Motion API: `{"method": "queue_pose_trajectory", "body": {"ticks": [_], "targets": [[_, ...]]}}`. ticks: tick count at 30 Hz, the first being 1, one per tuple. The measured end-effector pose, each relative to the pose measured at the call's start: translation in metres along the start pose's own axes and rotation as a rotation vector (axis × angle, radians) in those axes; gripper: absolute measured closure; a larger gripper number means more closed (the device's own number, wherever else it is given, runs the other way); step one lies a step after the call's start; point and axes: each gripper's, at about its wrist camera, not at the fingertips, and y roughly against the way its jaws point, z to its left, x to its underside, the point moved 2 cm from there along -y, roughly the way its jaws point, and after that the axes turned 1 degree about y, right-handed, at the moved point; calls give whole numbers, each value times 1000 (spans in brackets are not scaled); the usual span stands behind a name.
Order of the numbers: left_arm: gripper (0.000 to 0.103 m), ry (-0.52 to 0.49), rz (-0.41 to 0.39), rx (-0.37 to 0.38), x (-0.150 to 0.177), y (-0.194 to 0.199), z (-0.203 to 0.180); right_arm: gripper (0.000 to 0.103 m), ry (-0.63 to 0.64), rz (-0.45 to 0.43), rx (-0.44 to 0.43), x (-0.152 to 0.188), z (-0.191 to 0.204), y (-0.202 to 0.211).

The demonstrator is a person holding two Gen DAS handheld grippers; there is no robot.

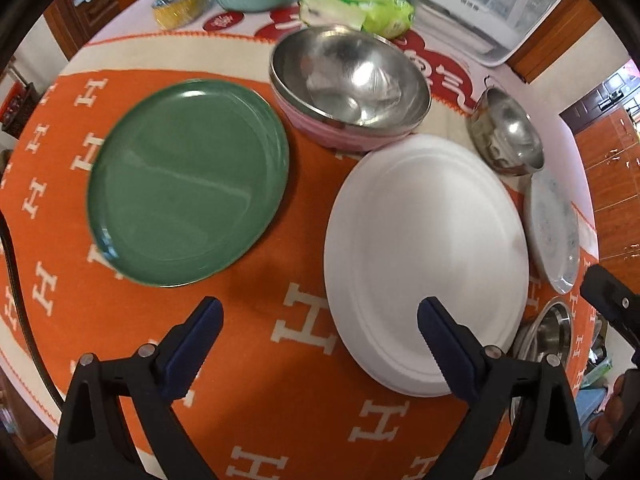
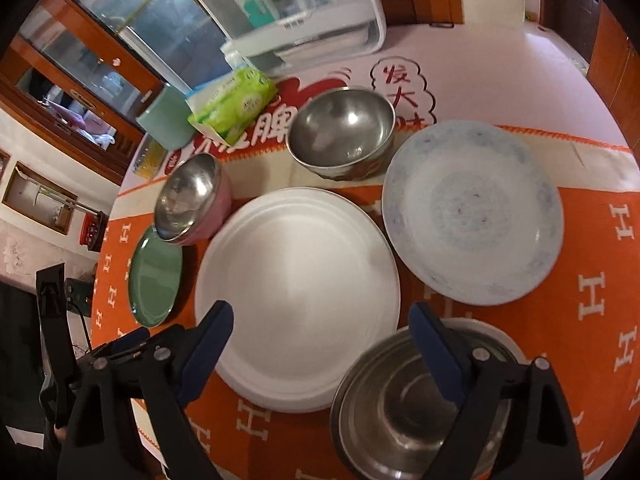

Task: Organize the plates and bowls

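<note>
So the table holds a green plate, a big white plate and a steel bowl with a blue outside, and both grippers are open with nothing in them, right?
Not quite: the steel bowl beside the green plate is pink outside, not blue, as the left wrist view shows. The white plate is there, and the left gripper and right gripper are open and empty.

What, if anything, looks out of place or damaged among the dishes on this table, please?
Nothing stands out. The green plate, white plate, patterned plate and steel bowls sit upright, unspilled and seemingly unbroken on the cloth.
</note>
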Motion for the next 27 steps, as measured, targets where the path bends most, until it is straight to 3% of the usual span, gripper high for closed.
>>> {"method": "queue_pose_trajectory", "body": {"ticks": [3, 5, 8, 16, 27], "targets": [[15, 2, 32, 18, -2, -13, -3, 25, 9, 38, 15, -6, -3, -13], [26, 1, 52, 26, -3, -21, -5, 26, 13, 68, 18, -6, -4, -21], [32, 7, 72, 27, -6, -30, -4, 26, 3, 118, 9, -4, -7, -31], [54, 13, 113, 59, -10, -50, -1, 34, -35, 162, 49, -6, -21, -47], [57, -25, 85, 78, -19, -56, -15, 43, -38, 202, 89, -11, -32, -65]]}}
